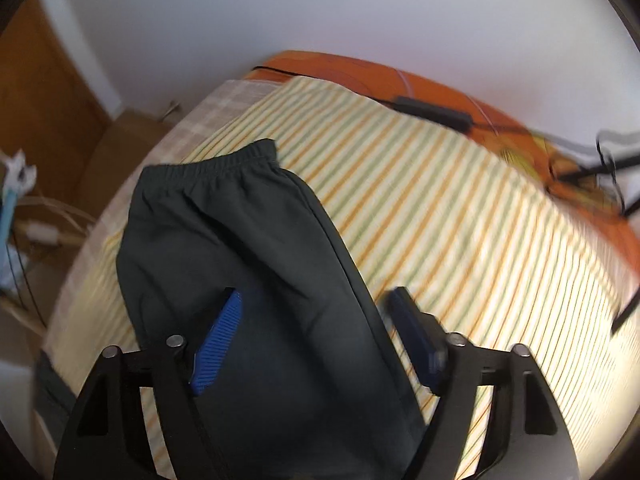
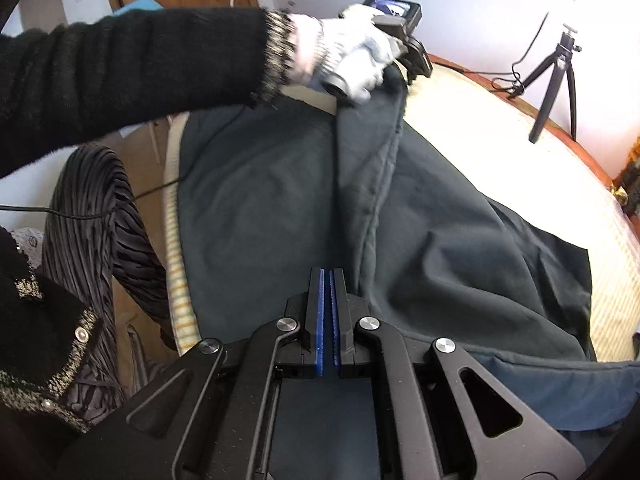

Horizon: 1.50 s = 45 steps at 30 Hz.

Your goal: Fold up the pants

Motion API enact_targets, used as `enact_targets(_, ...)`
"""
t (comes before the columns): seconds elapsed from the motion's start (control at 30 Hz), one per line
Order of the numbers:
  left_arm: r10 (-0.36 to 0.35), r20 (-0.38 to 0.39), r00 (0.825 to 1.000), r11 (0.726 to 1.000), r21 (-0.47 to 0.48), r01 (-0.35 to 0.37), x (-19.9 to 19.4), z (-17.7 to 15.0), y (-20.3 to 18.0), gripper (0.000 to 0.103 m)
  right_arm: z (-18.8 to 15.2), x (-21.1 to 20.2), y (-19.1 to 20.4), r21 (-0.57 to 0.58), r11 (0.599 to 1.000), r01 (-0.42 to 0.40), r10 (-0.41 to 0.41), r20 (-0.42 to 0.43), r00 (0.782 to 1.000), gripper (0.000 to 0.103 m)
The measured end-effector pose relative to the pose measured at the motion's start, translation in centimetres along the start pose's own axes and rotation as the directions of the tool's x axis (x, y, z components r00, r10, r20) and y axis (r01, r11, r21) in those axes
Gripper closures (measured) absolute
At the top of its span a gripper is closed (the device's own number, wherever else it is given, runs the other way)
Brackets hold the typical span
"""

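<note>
Dark grey-green pants (image 1: 240, 240) lie on the striped bed sheet (image 1: 440, 220), with the elastic waistband (image 1: 216, 164) at the far end. My left gripper (image 1: 316, 320) is open just above them. Its left blue pad (image 1: 218, 344) is over the cloth and its right pad (image 1: 412, 332) is past the pants' right edge. In the right wrist view the pants (image 2: 260, 200) spread wide, a seamed fold (image 2: 380, 184) running up the middle. My right gripper (image 2: 326, 280) is shut above that cloth, with nothing visible between its pads. A white-gloved hand (image 2: 352, 56) holds the left gripper at the pants' far end.
A black tripod (image 2: 556, 76) stands at the bed's far right edge. A black adapter with its cable (image 1: 432, 110) lies on the orange cover (image 1: 400, 80). The person's black sleeve (image 2: 140, 64) crosses the left side. Blue cloth (image 2: 560, 384) lies at the near right.
</note>
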State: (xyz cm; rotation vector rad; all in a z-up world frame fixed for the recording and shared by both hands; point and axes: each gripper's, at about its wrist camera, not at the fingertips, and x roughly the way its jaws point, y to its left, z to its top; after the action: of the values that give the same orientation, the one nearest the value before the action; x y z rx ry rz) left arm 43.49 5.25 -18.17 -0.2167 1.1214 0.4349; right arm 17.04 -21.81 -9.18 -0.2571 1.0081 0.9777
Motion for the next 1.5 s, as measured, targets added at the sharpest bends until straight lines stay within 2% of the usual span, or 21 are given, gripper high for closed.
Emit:
enact_targets(0.03, -0.021, 0.010, 1.000, 1.000, -0.016, 0.021, 0.0, 0.0, 0.2, 0.050, 0.3, -0.1, 0.2, 0.003, 1.000, -0.004, 0.004, 0.010, 1.000, 0.099)
enact_targets(0.07, -0.027, 0.031, 0.999, 0.999, -0.020, 0.027, -0.2, 0.0, 0.2, 0.075, 0.3, -0.2, 0.1, 0.010, 1.000, -0.006, 0.005, 0.022, 1.000, 0.099)
enact_targets(0.1, -0.019, 0.044, 0.999, 1.000, -0.009, 0.019, -0.3, 0.0, 0.2, 0.095, 0.2, -0.4, -0.1, 0.016, 1.000, -0.003, 0.002, 0.034, 0.999, 0.099)
enact_targets(0.2, -0.053, 0.056, 0.997, 0.999, 0.002, 0.053, -0.3, 0.1, 1.0, 0.100, 0.0, -1.0, -0.6, 0.030, 0.999, 0.026, -0.028, 0.054, 0.998, 0.099)
enact_targets(0.3, -0.126, 0.055, 0.991, 0.991, -0.040, 0.128, -0.6, 0.2, 2.9, 0.102, -0.1, -1.5, -1.9, 0.066, 0.996, 0.052, -0.056, 0.060, 0.997, 0.099)
enact_targets(0.43, -0.141, 0.089, 0.986, 0.987, -0.065, 0.147, -2.1, 0.6, 4.6, 0.102, -0.3, -2.0, -3.8, 0.120, 0.988, 0.097, -0.105, 0.064, 0.992, 0.099)
enact_targets(0.53, -0.178, 0.127, 0.976, 0.976, -0.104, 0.191, -3.9, 0.6, 7.5, 0.102, -0.2, -2.4, -4.3, 0.134, 0.982, 0.131, -0.140, 0.065, 0.988, 0.099)
enact_targets(0.63, -0.184, 0.174, 0.967, 0.975, -0.093, 0.202, -6.2, -0.3, 10.4, 0.102, 0.0, -2.8, -4.4, 0.123, 0.982, 0.146, -0.155, 0.067, 0.986, 0.099)
enact_targets(0.8, -0.214, 0.216, 0.953, 0.956, -0.155, 0.250, -9.1, -3.6, 17.0, 0.102, 0.2, -3.0, -3.4, 0.089, 0.982, 0.167, -0.172, 0.053, 0.984, 0.099)
enact_targets(0.87, -0.220, 0.220, 0.950, 0.946, -0.190, 0.263, -8.9, -4.8, 19.0, 0.102, 0.3, -3.2, -2.9, 0.079, 0.981, 0.179, -0.183, 0.047, 0.982, 0.100)
enact_targets(1.07, -0.242, 0.208, 0.948, 0.920, -0.262, 0.292, -9.0, -10.6, 23.5, 0.102, 0.0, -3.9, -1.1, 0.052, 0.979, 0.198, -0.199, 0.010, 0.980, 0.100)
enact_targets(1.2, -0.287, 0.194, 0.938, 0.891, -0.307, 0.336, -9.0, -14.1, 25.1, 0.102, -0.5, -4.5, 0.7, 0.024, 0.979, 0.202, -0.202, -0.020, 0.979, 0.100)
enact_targets(1.33, -0.265, 0.180, 0.947, 0.905, -0.291, 0.309, -8.5, -16.4, 26.3, 0.102, -1.0, -5.4, 2.0, 0.012, 0.979, 0.203, -0.202, -0.027, 0.979, 0.101)
enact_targets(1.4, -0.294, 0.136, 0.946, 0.907, -0.272, 0.321, -7.5, -16.9, 26.6, 0.101, -1.3, -5.5, 2.0, 0.011, 0.978, 0.208, -0.208, -0.007, 0.978, 0.100)
enact_targets(1.5, -0.286, 0.131, 0.949, 0.917, -0.249, 0.311, -7.5, -17.5, 26.6, 0.100, -1.9, -4.4, 1.0, 0.037, 0.985, 0.170, -0.168, -0.039, 0.985, 0.100)
